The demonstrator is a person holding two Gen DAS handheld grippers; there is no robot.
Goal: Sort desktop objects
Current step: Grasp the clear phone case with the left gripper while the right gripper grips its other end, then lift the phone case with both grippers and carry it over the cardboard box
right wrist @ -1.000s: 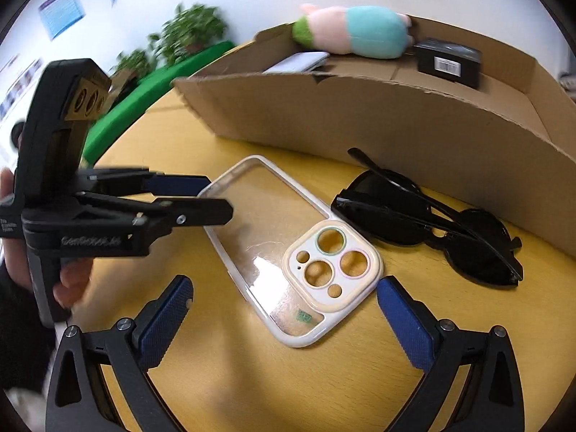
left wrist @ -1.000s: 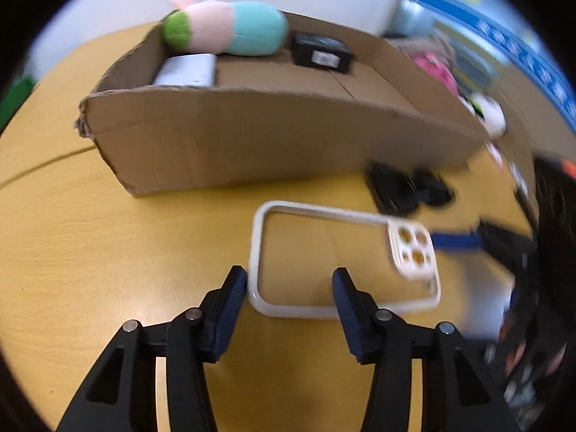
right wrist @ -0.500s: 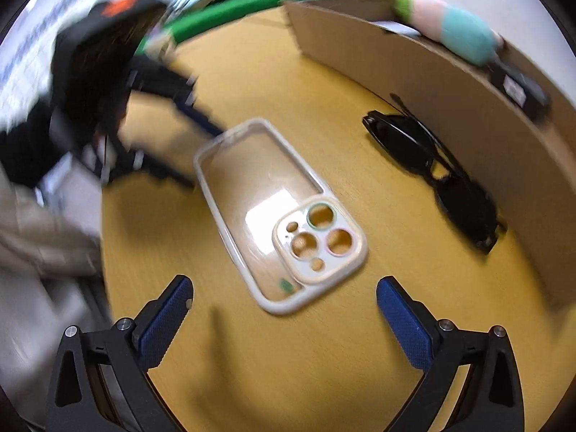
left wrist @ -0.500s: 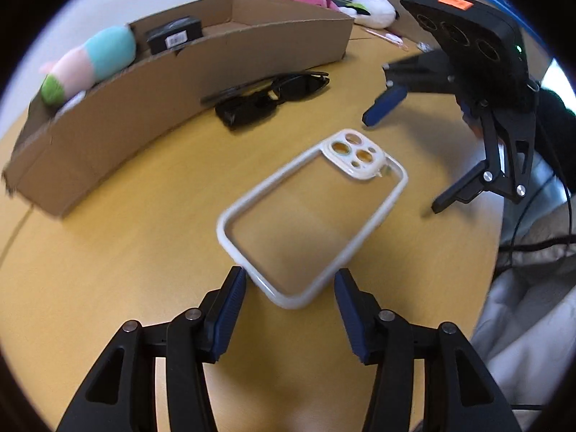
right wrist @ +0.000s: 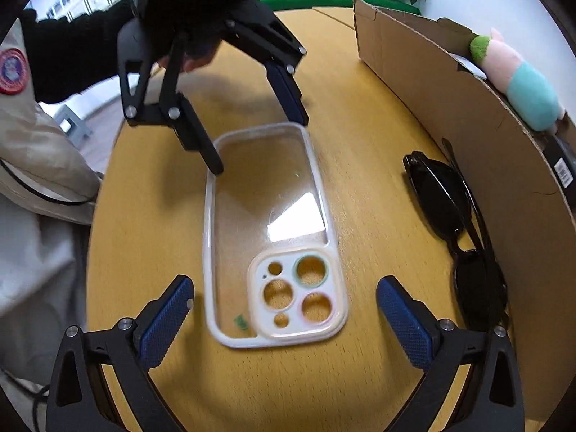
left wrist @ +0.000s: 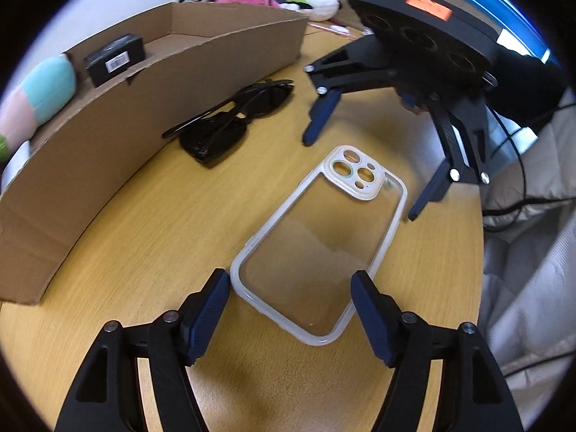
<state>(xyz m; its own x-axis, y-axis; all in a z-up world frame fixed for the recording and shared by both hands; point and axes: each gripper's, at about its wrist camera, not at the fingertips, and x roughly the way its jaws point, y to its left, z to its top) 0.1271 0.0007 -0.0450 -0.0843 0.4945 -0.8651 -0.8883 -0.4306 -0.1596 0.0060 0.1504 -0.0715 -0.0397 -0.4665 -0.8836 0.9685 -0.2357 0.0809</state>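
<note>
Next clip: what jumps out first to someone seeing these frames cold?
A clear phone case lying flat mid-table, with an open claw at each end: the left claw straddling its plain end, the right claw over its camera end. Beside it, folded black sunglasses lie along the wall of a cardboard box holding a plush toy.

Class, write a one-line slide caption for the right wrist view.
Clear white-rimmed phone case lying flat on wooden table, open tool at each end, black sunglasses beside it.
</note>
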